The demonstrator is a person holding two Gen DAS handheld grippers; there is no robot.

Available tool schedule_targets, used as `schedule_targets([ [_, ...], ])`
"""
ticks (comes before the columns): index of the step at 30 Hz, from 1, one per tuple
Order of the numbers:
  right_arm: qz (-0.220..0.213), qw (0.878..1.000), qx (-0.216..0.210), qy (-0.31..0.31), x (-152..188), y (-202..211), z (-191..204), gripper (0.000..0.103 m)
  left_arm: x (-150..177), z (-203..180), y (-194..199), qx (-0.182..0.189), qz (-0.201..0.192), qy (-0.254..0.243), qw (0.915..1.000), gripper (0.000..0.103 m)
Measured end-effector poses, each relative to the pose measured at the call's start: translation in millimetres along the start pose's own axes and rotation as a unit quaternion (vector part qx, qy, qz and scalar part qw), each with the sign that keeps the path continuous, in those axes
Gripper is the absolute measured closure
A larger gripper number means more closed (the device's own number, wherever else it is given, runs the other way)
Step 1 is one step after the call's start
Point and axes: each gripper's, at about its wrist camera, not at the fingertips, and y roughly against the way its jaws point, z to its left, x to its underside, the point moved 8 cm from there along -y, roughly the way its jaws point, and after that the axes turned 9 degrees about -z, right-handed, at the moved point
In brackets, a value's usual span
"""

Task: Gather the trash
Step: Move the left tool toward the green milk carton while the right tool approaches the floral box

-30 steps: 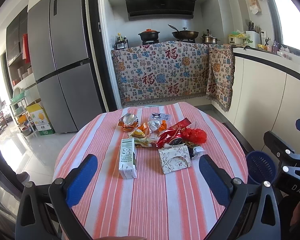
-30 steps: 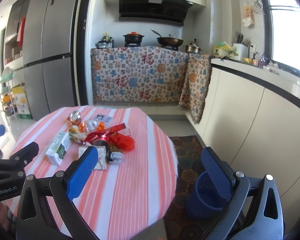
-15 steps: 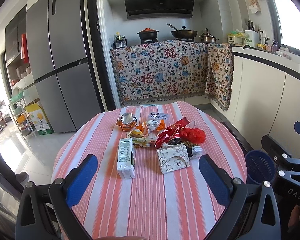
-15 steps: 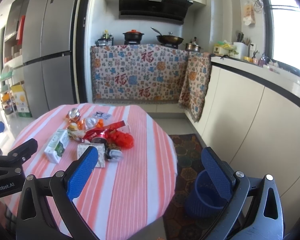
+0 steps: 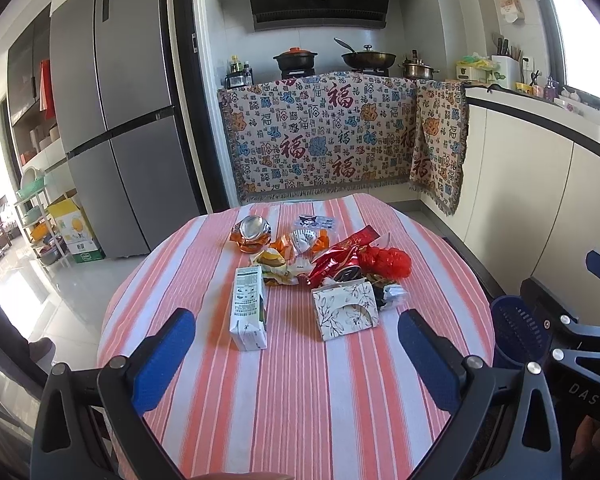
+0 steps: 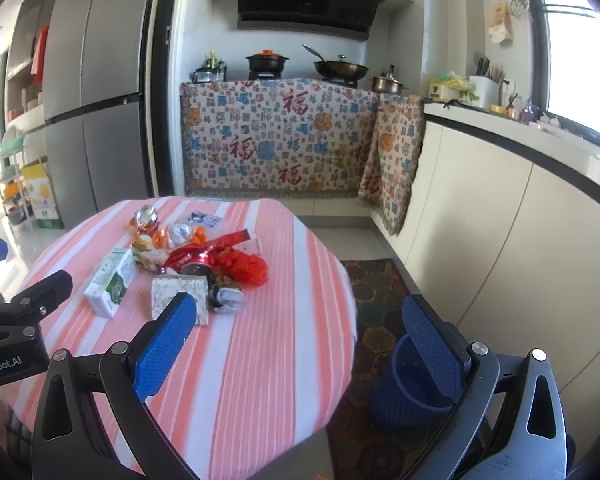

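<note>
1 milk carton (image 5: 249,311), 2 crushed cans (image 5: 251,233), 1 bin (image 6: 410,384)

we have drawn the left gripper (image 5: 292,354) back a little from the heap of wrappers, so the white-and-green milk carton (image 5: 249,312) sits higher in its view. the right gripper (image 6: 304,340) has shifted slightly too, and the round table with the red-and-white striped cloth (image 6: 260,360) shows more fully.
</note>
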Motion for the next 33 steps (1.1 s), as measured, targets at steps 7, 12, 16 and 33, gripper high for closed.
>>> schedule_targets([
  [7, 0.009, 1.000, -0.001, 0.002, 8, -5, 0, 0.000, 5, 0, -5, 0.003, 0.010, 0.001, 0.9999, 0.000],
  [12, 0.017, 1.000, -0.011, -0.006, 29, -22, 3, 0.000, 44, 4, -32, 0.014, 0.065, 0.002, 0.9978, 0.000],
  [16, 0.063, 0.998, -0.024, -0.008, 65, -46, 9, 0.000, 93, 17, -64, 0.015, 0.127, 0.029, 0.9913, 0.000],
  [33, 0.194, 0.977, -0.087, 0.010, 144, -127, 48, 0.000, 139, 50, -143, -0.016, 0.197, 0.044, 0.9794, 0.000],
])
